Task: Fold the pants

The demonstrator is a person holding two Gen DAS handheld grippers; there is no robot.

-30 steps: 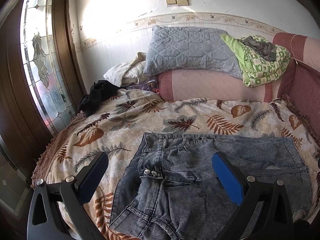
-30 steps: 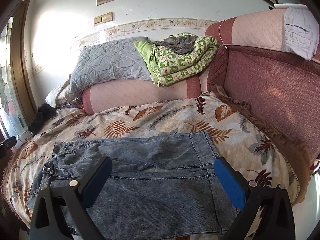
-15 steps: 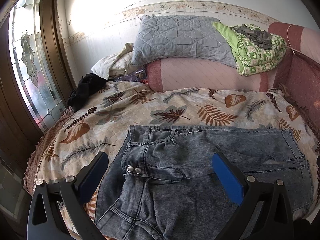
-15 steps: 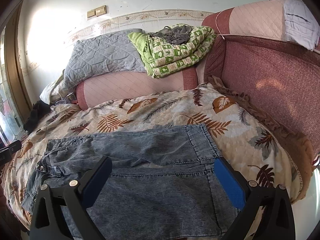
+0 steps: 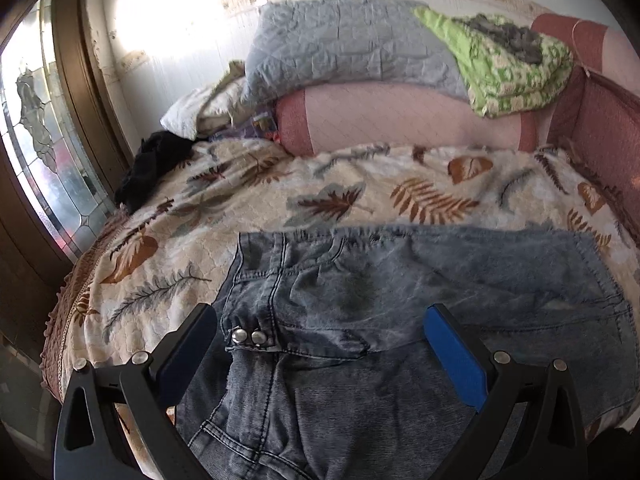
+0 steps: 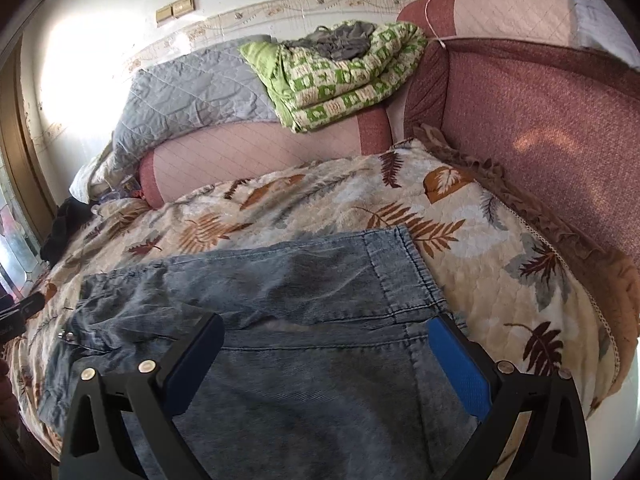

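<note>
The pants [image 5: 400, 320] lie spread across the lower half of both frames on the bed's leaf-print cover [image 5: 320, 200], waistband toward the left, two metal snaps [image 5: 248, 336] showing at lower centre-left of the left wrist view; the hem end [image 6: 404, 272] reaches right of centre in the right wrist view. The left tongs [image 5: 320, 352] stand wide open above the waist area, holding nothing; the right tongs [image 6: 324, 356] are likewise spread wide over the leg fabric, empty. At the top of the frames a grey quilted pillow [image 5: 352, 44] rests on a pink bolster [image 5: 400, 120]; a green patterned blanket [image 6: 340, 76] sits folded beside it, upper centre, with a grey garment [image 6: 340, 42] on top. A black cloth [image 5: 152, 168] lies at the cover's left edge near the stained-glass door [image 5: 44, 140]; a red padded headboard [image 6: 540, 140] fills the right side.
</note>
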